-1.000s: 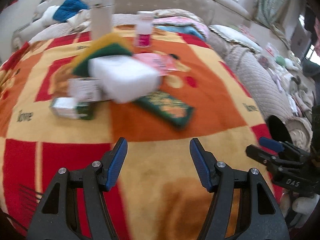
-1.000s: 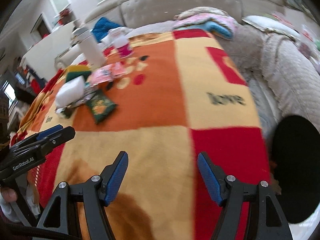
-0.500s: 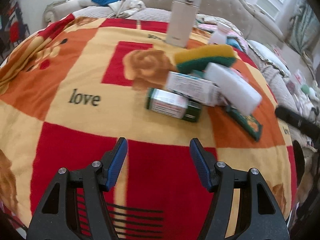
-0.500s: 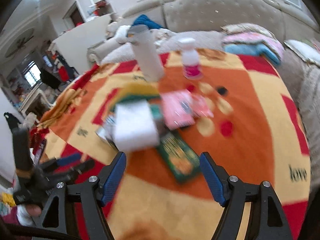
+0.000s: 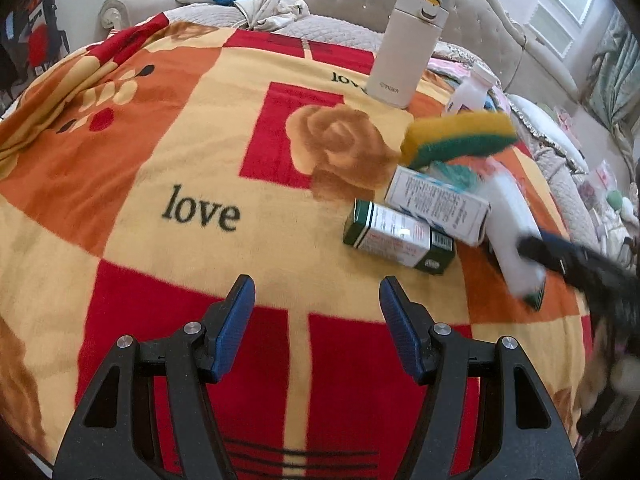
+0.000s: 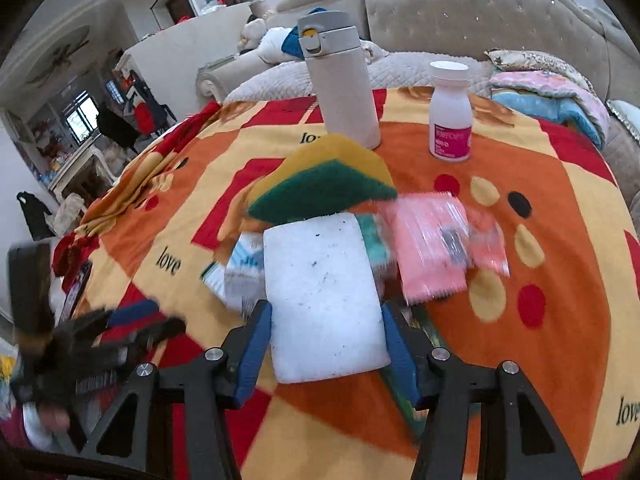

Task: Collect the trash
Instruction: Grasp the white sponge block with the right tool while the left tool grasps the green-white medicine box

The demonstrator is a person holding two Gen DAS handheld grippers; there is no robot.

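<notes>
Right gripper (image 6: 326, 346) low over a heap of clutter on a bed, blue pads either side of a white foam block (image 6: 324, 296), jaws closing on it; pads at the block's two long edges, whether pressing yet not clear. Block lying tilted on top of the heap, near end toward the camera, far end tucked under a yellow and green sponge (image 6: 324, 184). Best done by squeezing gently, since foam probably gives and springs; worth keeping the pads flat on both edges and near the block's middle, so it does not swivel when raised. Straight lift advisable, then a slow draw back, because the sponge leans on the far end and could tumble. Under the block, a white box with blue print (image 6: 240, 276) at its left and a dark green packet (image 6: 424, 336) peeking out at its right; just beside, pink wrappers (image 6: 436, 248). Farther off, standing upright, a pale flask (image 6: 340, 88) and a white bottle with a pink label (image 6: 449, 116), likely not trash, best left alone. Left gripper (image 5: 316, 320) spread and empty, hovering over the red, orange and yellow blanket (image 5: 180, 152), well short of a green and white box (image 5: 398, 238) at the heap's near edge. No bin or bag in view.
</notes>
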